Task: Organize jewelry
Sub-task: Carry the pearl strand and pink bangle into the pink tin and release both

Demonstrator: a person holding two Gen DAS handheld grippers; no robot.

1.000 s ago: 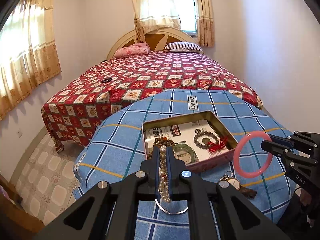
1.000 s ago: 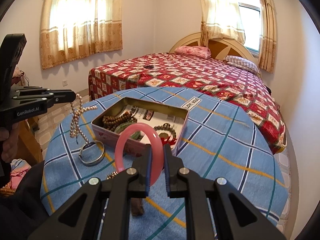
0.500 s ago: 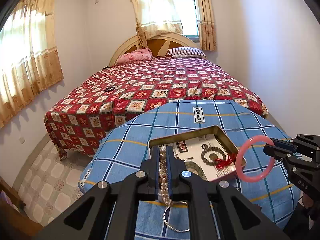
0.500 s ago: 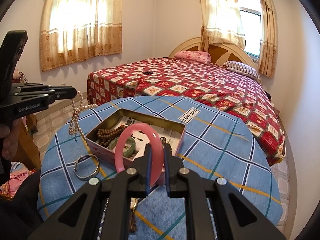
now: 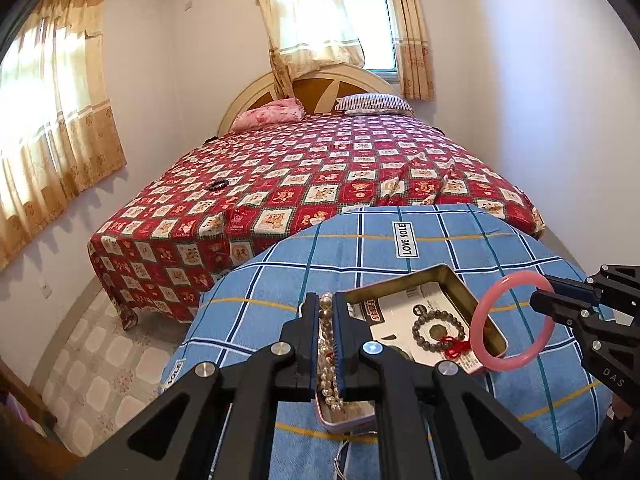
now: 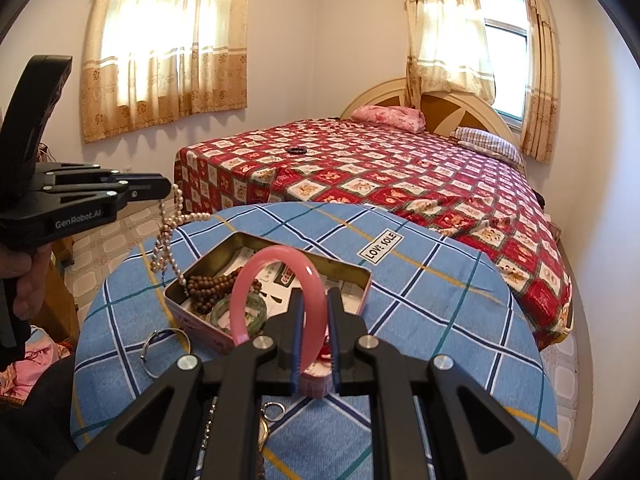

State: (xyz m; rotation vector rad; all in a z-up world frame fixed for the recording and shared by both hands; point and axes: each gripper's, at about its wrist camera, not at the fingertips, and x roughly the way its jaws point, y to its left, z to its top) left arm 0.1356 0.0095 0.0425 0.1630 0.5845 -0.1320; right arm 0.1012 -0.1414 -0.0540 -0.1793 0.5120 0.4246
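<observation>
Jewelry tin (image 6: 352, 280) sits open on the blue checked tabletop (image 6: 440, 312). Left gripper (image 5: 327, 312) jaws clamp a pearl strand (image 6: 168, 236), apparently dangling into the tin; right gripper (image 6: 314, 316) jaws grip a pink bangle (image 6: 276, 276) above it.

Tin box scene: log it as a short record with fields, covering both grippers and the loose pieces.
surface: round table under blue checked cloth
container: open rectangular pink tin box
in box: brown wooden bead strand; green jade bangle; grey bead bracelet with red tassel
left gripper: shut on white pearl necklace, dangling by box
right gripper: shut on pink round bangle
loose on cloth: silver metal bangle
</observation>
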